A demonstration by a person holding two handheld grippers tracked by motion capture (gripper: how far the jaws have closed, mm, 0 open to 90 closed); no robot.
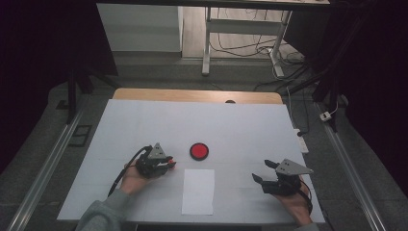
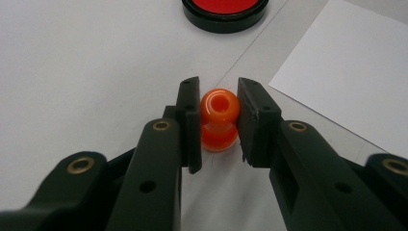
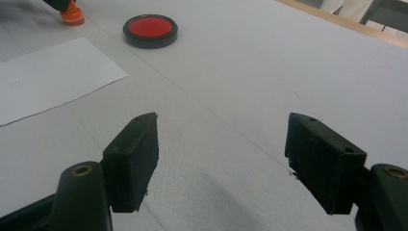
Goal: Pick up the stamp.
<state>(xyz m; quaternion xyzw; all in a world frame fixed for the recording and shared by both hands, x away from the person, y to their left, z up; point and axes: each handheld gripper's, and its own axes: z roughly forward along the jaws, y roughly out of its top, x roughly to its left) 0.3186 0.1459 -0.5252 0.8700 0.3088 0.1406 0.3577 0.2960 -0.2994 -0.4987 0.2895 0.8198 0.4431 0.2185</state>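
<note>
- Left gripper (image 2: 219,120): jaws clamped on the orange stamp (image 2: 219,119). In the left gripper view, both pads press the stamp's sides.
- Orange stamp: stands upright on the white table cover (image 1: 240,125), at 9 o'clock of the paper sheet's top edge.
- Red ink pad (image 1: 198,151): round, black-rimmed, lies on the cover at 2 o'clock from the stamp, near it, not touching.
- Paper sheet (image 1: 198,191): lies flat at 6 o'clock from the ink pad, just apart from it.
- Right gripper (image 1: 265,171): jaws spread wide, nothing between them; sits at 3 o'clock of the paper sheet, well apart.
</note>
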